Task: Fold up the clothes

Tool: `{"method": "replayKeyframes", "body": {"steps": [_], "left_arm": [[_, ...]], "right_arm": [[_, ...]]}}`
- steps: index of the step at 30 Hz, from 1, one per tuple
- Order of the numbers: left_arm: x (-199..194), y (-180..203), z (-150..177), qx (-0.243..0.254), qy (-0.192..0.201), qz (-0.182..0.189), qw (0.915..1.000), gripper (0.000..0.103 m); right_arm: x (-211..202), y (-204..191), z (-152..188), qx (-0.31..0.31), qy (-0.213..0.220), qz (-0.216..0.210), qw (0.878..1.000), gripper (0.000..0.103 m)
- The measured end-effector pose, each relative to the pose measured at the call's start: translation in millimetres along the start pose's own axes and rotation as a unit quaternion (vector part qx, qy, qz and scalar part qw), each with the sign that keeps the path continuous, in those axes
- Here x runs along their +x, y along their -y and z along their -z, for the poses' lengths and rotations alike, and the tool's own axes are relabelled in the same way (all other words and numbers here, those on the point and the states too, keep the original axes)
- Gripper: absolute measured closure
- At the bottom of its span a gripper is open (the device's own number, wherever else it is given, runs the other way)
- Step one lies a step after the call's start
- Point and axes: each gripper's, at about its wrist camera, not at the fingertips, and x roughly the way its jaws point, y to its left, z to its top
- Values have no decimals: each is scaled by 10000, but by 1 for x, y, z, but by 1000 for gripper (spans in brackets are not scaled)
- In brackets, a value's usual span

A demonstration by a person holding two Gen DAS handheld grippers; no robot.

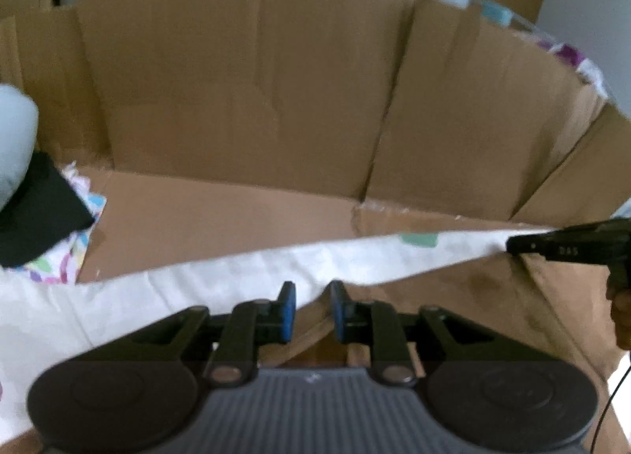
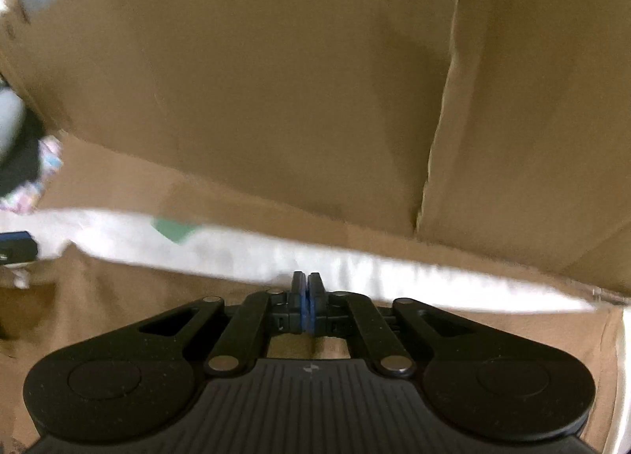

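Note:
A white cloth (image 1: 236, 276) with a green patch (image 1: 420, 239) stretches as a taut band across the cardboard floor. In the left wrist view my left gripper (image 1: 312, 294) stands open at the cloth's near edge, its blue pads apart and not pressing on the fabric. My right gripper (image 1: 512, 245) comes in from the right and pinches the cloth's far end. The right wrist view shows the right gripper (image 2: 307, 282) shut on the edge of the white cloth (image 2: 236, 253), pads together. Part of the left gripper (image 2: 15, 247) shows at that view's left edge.
Tall cardboard walls (image 1: 236, 79) close off the back and right. At the left lie a black garment (image 1: 35, 213), a colourful patterned cloth (image 1: 59, 268) and a pale bundle (image 1: 12, 138). A hand (image 1: 621, 320) holds the right gripper.

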Motion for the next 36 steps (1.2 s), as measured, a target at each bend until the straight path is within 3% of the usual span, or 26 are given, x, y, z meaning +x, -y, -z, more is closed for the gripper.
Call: {"method": "replayKeyframes", "body": {"steps": [7, 16, 20, 25, 26, 27, 28, 30, 32, 36], "left_arm": [[22, 41, 1, 454, -207, 440, 9978, 91], [65, 48, 14, 493, -612, 55, 9969, 98], [67, 41, 10, 336, -604, -80, 9976, 100], [52, 39, 3, 159, -460, 50, 9988, 99], [45, 39, 1, 105, -431, 96, 9990, 89], [38, 40, 0, 87, -430, 113, 9990, 71], [31, 39, 0, 115, -408, 94, 9991, 66], [17, 37, -2, 134, -399, 22, 9991, 63], [4, 32, -4, 114, -417, -75, 9990, 61], [-25, 22, -9, -116, -453, -184, 9987, 54]], "right_arm": [[-18, 11, 14, -179, 1, -22, 9998, 99], [2, 16, 22, -419, -266, 154, 9987, 98], [12, 21, 13, -115, -335, 310, 9989, 99], [20, 26, 2, 305, -414, 400, 9979, 99], [19, 26, 1, 358, -449, 401, 9975, 99], [16, 26, -1, 369, -456, 390, 9975, 98], [13, 25, -3, 379, -458, 379, 9975, 94], [2, 27, -5, 378, -416, 346, 9978, 87], [-11, 26, -7, 399, -414, 303, 9979, 70], [-33, 21, -15, 308, -432, 206, 9984, 65]]}}
